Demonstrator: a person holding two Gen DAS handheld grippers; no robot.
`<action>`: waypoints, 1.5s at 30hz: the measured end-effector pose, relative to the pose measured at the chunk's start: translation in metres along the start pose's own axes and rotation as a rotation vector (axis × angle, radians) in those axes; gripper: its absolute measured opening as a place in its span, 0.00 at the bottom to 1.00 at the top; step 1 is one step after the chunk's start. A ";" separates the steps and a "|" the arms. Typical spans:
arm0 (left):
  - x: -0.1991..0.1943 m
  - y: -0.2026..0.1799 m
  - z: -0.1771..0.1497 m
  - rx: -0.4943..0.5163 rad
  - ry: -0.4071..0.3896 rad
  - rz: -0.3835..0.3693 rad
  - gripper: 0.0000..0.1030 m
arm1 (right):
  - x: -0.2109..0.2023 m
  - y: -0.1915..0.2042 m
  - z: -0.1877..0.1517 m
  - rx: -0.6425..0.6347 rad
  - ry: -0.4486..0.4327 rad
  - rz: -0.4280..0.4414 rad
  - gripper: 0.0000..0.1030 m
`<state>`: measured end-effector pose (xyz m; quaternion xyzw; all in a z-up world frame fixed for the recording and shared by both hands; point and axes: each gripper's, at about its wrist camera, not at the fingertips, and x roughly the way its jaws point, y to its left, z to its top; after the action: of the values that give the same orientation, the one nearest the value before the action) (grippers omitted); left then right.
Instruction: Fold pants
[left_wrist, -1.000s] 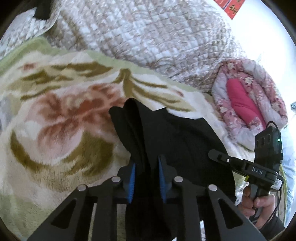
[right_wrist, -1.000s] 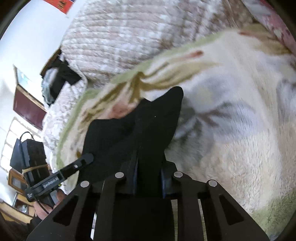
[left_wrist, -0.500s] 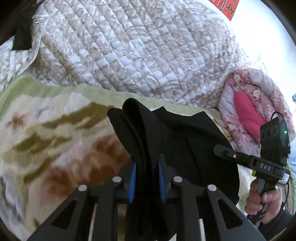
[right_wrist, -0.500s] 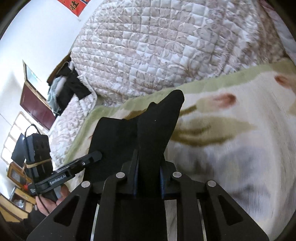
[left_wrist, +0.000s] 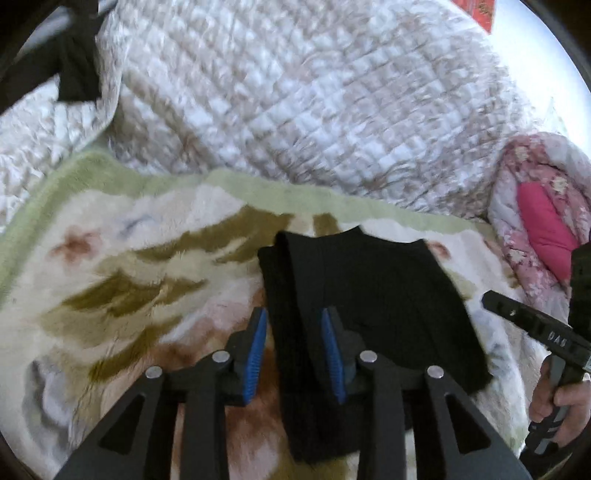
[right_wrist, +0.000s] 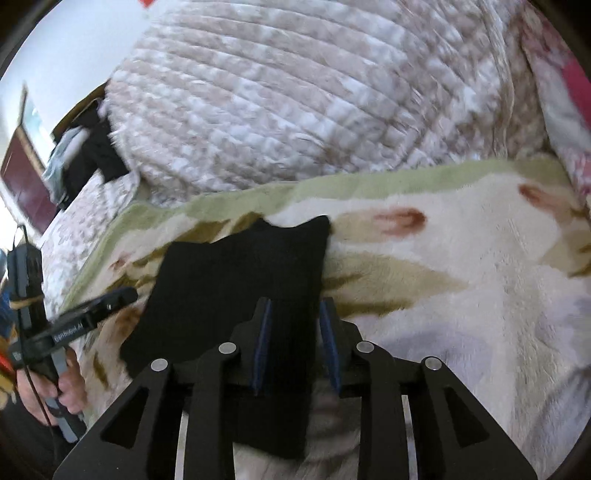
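The black pants (left_wrist: 373, 302) lie folded on the floral fleece blanket (left_wrist: 122, 273), also seen in the right wrist view (right_wrist: 236, 280). My left gripper (left_wrist: 295, 350) is open, its blue pads (left_wrist: 256, 350) apart on either side of the pants' left edge, which runs between them. My right gripper (right_wrist: 295, 347) is open too, its pads (right_wrist: 328, 343) apart around the pants' right edge. The right gripper also shows in the left wrist view (left_wrist: 517, 321), and the left gripper in the right wrist view (right_wrist: 92, 310), each held in a hand.
A quilted beige bedspread (left_wrist: 295, 92) is bunched up behind the blanket. A pink floral quilt roll (left_wrist: 543, 229) lies at the right. Dark clothes (right_wrist: 92, 155) are piled at the far left by the wall.
Both grippers have opened, letting go of the pants. The pants have come down from a raised fold and now lie flat on the blanket.
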<state>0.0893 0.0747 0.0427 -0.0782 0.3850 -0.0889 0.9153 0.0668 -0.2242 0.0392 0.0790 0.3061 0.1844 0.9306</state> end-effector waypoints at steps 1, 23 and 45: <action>-0.007 -0.006 -0.004 0.012 -0.011 -0.013 0.33 | -0.003 0.008 -0.004 -0.024 0.001 -0.003 0.26; -0.030 -0.050 -0.085 0.104 0.053 0.095 0.33 | -0.014 0.050 -0.081 -0.155 0.138 -0.071 0.51; -0.008 -0.054 -0.102 0.139 0.124 0.114 0.44 | 0.005 0.047 -0.091 -0.185 0.187 -0.124 0.57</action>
<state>0.0045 0.0162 -0.0109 0.0134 0.4377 -0.0678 0.8965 0.0021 -0.1759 -0.0238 -0.0435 0.3775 0.1606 0.9109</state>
